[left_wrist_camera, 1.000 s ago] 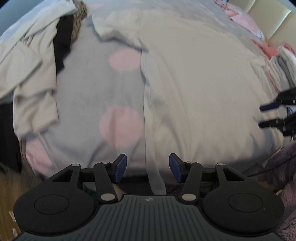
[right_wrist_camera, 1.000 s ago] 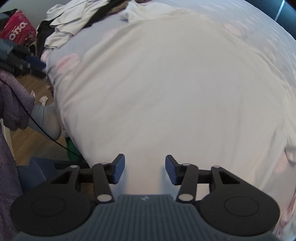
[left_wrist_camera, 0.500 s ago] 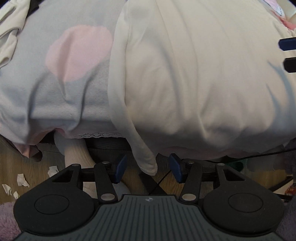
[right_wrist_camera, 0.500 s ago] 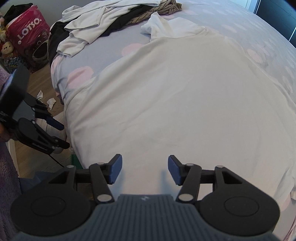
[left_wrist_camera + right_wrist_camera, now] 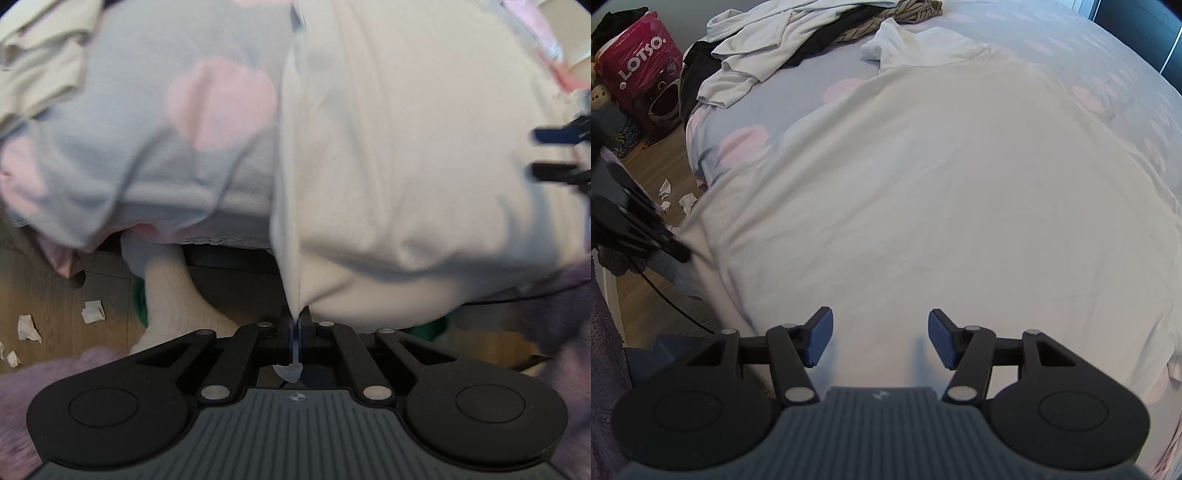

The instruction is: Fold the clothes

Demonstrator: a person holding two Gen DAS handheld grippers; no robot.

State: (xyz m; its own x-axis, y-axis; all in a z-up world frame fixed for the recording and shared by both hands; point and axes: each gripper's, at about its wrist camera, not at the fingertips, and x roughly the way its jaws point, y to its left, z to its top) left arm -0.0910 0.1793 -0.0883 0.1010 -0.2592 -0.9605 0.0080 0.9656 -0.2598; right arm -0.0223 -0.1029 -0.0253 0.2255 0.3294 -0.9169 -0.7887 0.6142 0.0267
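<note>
White garment (image 5: pixel 923 192) is lying spread flat across the bed (image 5: pixel 1108 66), covering most of the near part of its grey cover with pink spots, while its lower edge is hanging over the side of the mattress toward the wooden floor (image 5: pixel 44 295). The left hand-held gripper (image 5: pixel 294 325) is pinching a corner of that hanging hem: its jaws are pressed together on the thin fabric, and a small tip of cloth is poking out behind them. From that pinched corner a taut ridge of fabric is running up the garment's left edge. In the right wrist view the same left hand-held gripper (image 5: pixel 670 245) is showing as a dark blurred shape at the bed's near-left corner, touching the garment's edge.

The right hand-held gripper (image 5: pixel 881 339) is hovering over the garment's near portion with its blue pads (image 5: pixel 820 339) standing well apart and nothing between them; whether they are touching the cloth cannot be told. In the left wrist view its fingertips (image 5: pixel 554 134) are appearing at the right edge above the garment.

A pile of other clothes (image 5: pixel 783 48) is sitting at the far-left corner of the bed. Scraps of paper (image 5: pixel 92 312) are lying on the floor beside a socked foot (image 5: pixel 177 306), and a red bag (image 5: pixel 639 70) is standing beyond the bed's corner.
</note>
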